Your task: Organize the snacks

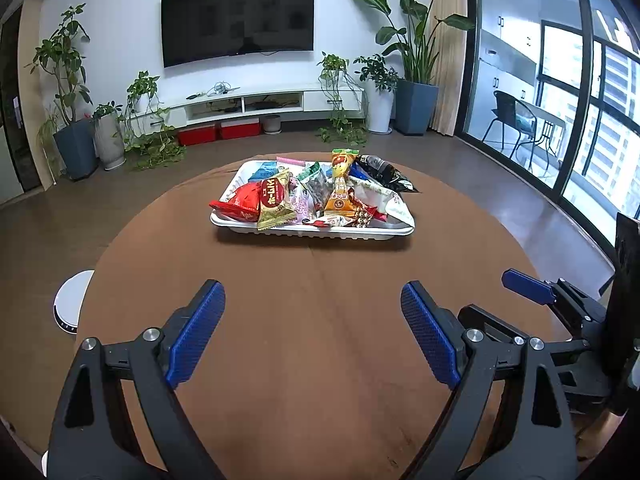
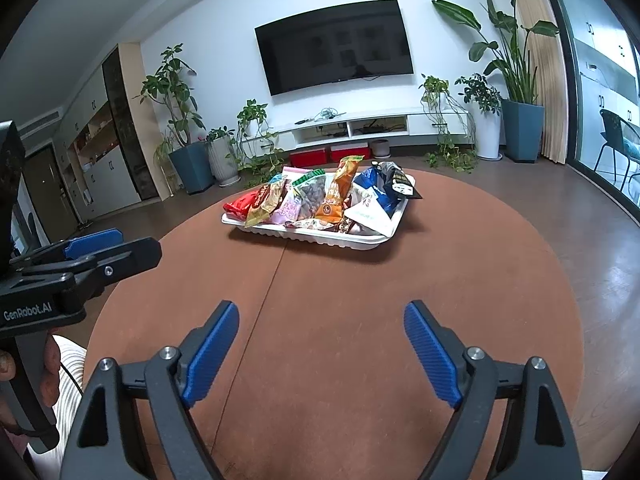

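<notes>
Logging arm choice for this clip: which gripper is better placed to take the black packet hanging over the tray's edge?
Probably right. The black packet overhangs the tray's right end, on the right gripper's side. The left gripper, also open and empty, would have to cross over.

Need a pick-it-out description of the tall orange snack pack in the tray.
On the round brown table sits a white tray heaped with snacks. Near its middle stands the orange pack, upright, taller than every packet around it, with a green band on top.
</notes>
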### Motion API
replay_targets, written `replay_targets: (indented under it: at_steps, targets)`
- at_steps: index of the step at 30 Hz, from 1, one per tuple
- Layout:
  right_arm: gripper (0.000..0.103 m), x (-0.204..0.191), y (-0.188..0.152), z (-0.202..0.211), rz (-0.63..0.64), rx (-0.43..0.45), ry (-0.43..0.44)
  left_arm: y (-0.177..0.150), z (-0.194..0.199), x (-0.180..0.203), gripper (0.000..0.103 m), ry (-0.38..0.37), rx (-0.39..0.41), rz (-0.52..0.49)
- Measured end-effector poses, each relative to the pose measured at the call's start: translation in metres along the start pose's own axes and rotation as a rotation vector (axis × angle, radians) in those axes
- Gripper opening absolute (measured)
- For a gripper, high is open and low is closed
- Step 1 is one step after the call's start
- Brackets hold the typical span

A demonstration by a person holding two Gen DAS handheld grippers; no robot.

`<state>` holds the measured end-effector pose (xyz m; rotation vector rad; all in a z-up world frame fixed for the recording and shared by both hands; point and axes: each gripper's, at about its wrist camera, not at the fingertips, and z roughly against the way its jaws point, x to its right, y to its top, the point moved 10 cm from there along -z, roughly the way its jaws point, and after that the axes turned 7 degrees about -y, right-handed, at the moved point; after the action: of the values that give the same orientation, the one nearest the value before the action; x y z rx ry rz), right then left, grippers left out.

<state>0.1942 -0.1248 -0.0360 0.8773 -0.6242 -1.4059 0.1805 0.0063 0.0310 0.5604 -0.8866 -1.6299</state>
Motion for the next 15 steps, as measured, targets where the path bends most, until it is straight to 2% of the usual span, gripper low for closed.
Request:
replay_targets:
  at_steps: [15]
  targets:
    - [0.087, 0.0022, -0.0011, -0.0005, -0.003, 0.001, -0.002, -0.0022, 0.0006, -0.0026, 0.09, -0.004, 0.006, -0.004]
